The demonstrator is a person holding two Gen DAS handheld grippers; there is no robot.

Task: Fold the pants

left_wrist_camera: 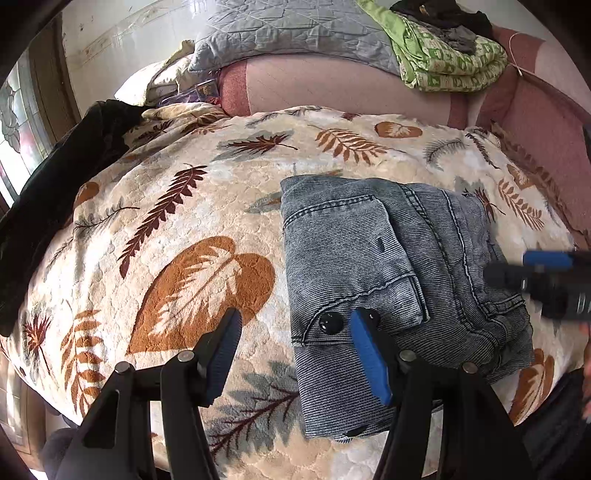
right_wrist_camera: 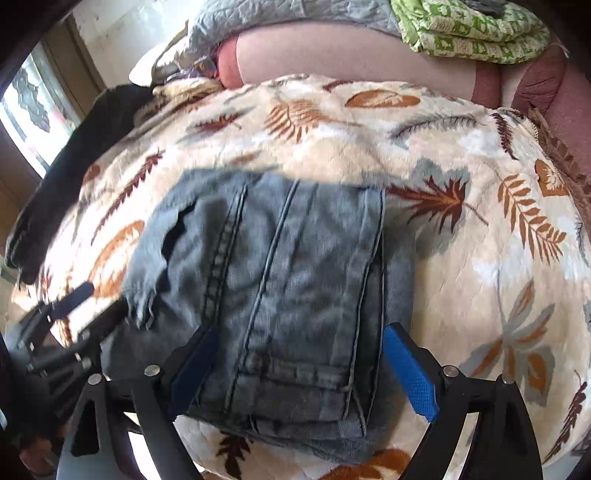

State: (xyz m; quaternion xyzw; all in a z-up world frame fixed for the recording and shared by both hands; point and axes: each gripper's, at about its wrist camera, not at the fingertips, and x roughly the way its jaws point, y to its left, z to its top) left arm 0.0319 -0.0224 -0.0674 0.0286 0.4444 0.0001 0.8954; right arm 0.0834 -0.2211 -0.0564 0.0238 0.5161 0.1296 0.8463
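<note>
Grey-blue denim pants (left_wrist_camera: 376, 266) lie folded into a thick stack on a leaf-patterned blanket (left_wrist_camera: 177, 229). My left gripper (left_wrist_camera: 295, 317) is open above the stack's left edge. Its left finger is over the blanket and its right finger (left_wrist_camera: 369, 354) is over the denim beside a black button (left_wrist_camera: 330, 322). It holds nothing. My right gripper (right_wrist_camera: 303, 330) is open wide, straddling the top fold of the pants (right_wrist_camera: 295, 266) without pressing on it. The right gripper also shows blurred at the right edge (left_wrist_camera: 546, 280) of the left wrist view, and the left gripper at the left edge (right_wrist_camera: 66, 306) of the right wrist view.
A dark garment (left_wrist_camera: 62, 192) lies along the blanket's left side. At the back a pink bed cover (left_wrist_camera: 332, 88) carries a grey quilted pillow (left_wrist_camera: 288, 33) and a green patterned bundle (left_wrist_camera: 450, 55). A window (right_wrist_camera: 26, 110) is at the left.
</note>
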